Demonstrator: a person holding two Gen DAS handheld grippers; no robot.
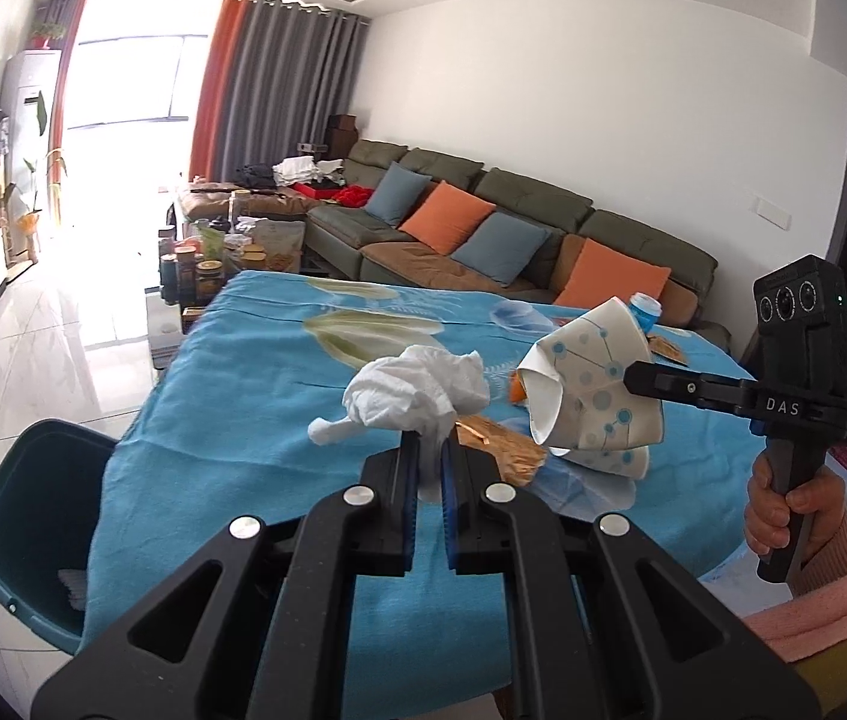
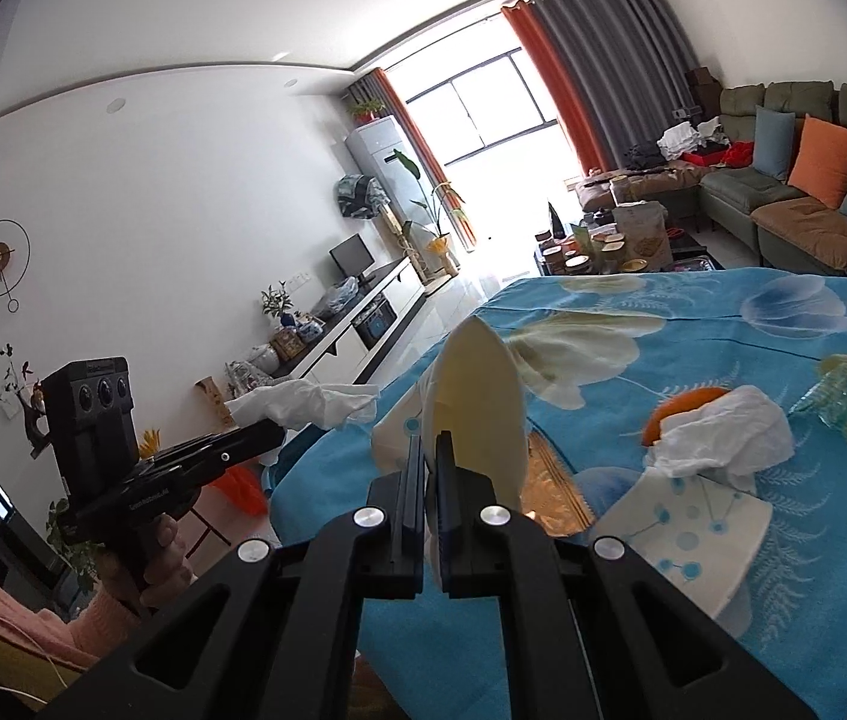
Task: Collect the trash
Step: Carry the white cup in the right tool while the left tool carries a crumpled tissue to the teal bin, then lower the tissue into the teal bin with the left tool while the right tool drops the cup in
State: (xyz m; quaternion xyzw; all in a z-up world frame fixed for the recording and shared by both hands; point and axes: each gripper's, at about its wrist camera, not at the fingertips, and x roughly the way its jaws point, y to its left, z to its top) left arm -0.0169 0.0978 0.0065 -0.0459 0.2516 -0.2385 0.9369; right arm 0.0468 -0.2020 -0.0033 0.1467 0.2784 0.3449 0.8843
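Up above the blue flowered tablecloth (image 1: 231,420), both grippers carry trash. The left gripper (image 1: 430,450) has its fingers pinched narrow on a crumpled white tissue (image 1: 417,390), which stands out past the fingertips over the cloth's near left part; in the right wrist view the same tissue (image 2: 309,402) hangs beyond the table's left edge. The right gripper (image 2: 429,450) is clamped tight on the rim of a flattened paper cup (image 2: 480,396), white with blue dots, held edge-on and lifted clear of the cloth. From the left wrist view that cup (image 1: 591,384) sits at the tips of the right gripper's fingers, over the right part of the cloth.

Left lying on the cloth: a second crushed dotted cup (image 2: 693,540) with another tissue wad (image 2: 723,432) resting on it, an orange peel (image 2: 681,408) just behind, and a gold wrapper (image 1: 501,444) near the middle. A dark teal bin (image 1: 33,516) stands on the floor just beside the table's left corner
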